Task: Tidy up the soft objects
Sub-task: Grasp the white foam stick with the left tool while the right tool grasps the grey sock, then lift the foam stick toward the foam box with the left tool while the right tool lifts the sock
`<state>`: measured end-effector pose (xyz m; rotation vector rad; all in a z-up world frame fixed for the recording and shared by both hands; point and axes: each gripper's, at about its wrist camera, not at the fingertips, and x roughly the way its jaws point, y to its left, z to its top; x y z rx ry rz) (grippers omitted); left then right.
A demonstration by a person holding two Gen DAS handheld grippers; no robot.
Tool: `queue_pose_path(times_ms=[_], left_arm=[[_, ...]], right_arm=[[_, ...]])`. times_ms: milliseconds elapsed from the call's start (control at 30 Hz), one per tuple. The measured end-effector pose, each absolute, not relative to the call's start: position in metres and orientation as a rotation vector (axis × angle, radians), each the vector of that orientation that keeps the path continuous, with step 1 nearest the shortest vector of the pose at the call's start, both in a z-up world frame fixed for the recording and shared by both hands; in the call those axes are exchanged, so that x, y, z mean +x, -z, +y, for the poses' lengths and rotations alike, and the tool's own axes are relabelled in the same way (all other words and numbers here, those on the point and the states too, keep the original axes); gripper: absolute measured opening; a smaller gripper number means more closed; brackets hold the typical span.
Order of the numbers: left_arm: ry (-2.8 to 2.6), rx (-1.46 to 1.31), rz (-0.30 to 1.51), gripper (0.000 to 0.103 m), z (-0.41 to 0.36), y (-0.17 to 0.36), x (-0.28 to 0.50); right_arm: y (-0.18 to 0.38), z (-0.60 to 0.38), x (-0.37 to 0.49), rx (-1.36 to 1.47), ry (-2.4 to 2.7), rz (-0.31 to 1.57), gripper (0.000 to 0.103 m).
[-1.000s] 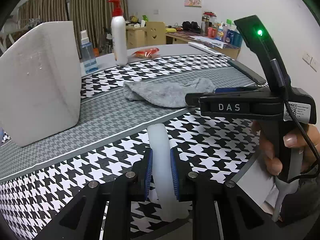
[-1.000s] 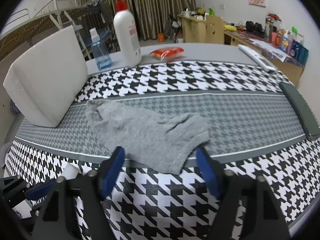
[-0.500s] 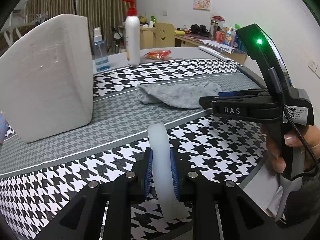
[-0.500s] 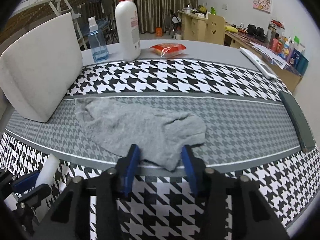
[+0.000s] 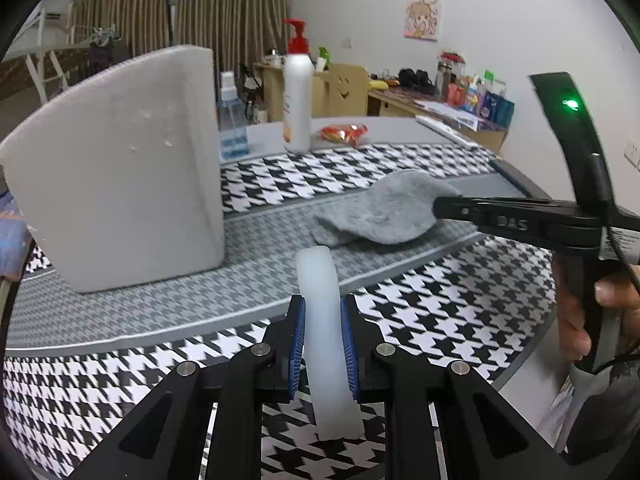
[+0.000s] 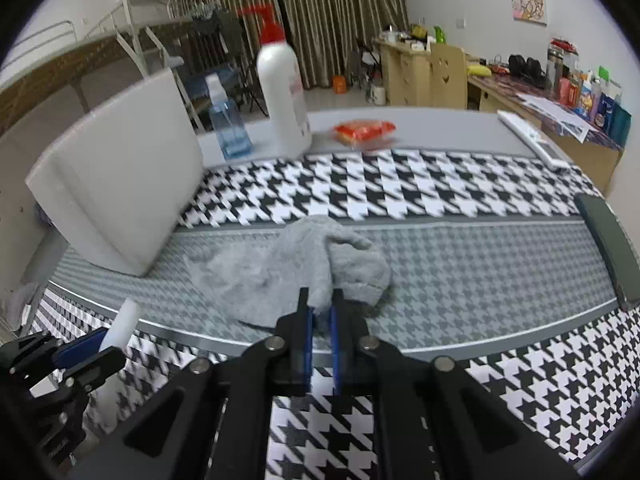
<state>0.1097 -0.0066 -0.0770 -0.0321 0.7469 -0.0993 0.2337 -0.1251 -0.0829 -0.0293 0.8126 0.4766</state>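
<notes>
A grey sock [image 6: 304, 264] lies bunched on the grey band of the houndstooth table cloth; it also shows in the left wrist view [image 5: 384, 210]. My right gripper [image 6: 320, 312] is shut on the sock's near edge and lifts it a little; from the left wrist view it reaches in from the right [image 5: 440, 204]. My left gripper [image 5: 322, 328] is shut on a translucent white soft tube [image 5: 324, 320], held above the table's front left; it shows in the right wrist view [image 6: 80, 350] with the tube [image 6: 122, 322]. A white foam block [image 5: 120, 168] stands at the left.
At the back stand a white pump bottle [image 6: 284, 96], a small blue spray bottle [image 6: 228, 128] and an orange snack packet [image 6: 364, 130]. A dark flat case [image 6: 608, 244] lies at the table's right edge. A white remote [image 6: 532, 138] lies at the back right.
My right gripper has closed from wide open onto the sock's near edge, and the sock has bunched up and lifted. My left gripper still holds the tube and has shifted slightly.
</notes>
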Motion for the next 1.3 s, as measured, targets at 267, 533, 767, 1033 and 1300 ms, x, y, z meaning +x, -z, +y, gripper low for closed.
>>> queue_pose_path(times_ms=[267,533,767,1033,1300], left_arm=[[0.063,-0.041,0.687,0.019,0.007,0.058,0.101],[0.033,-0.043,0.636,0.019,0.016,0.039,0.097],[-0.009,-0.040,0.586,0.019,0.026,0.023,0.094],[-0.041,-0.043,0.547,0.019,0.035,0.009,0.093],[-0.067,-0.032,0.500,0.019,0.038,-0.006,0.091]], right_arm=[[0.057,-0.127,0.224,0.022,-0.513,0.746,0.010],[0.037,-0.122,0.213,0.025,-0.551,0.680,0.010],[0.023,-0.116,0.207,0.038,-0.576,0.630,0.010],[0.010,-0.111,0.201,0.038,-0.608,0.587,0.010],[-0.001,-0.105,0.200,0.033,-0.628,0.557,0.010]])
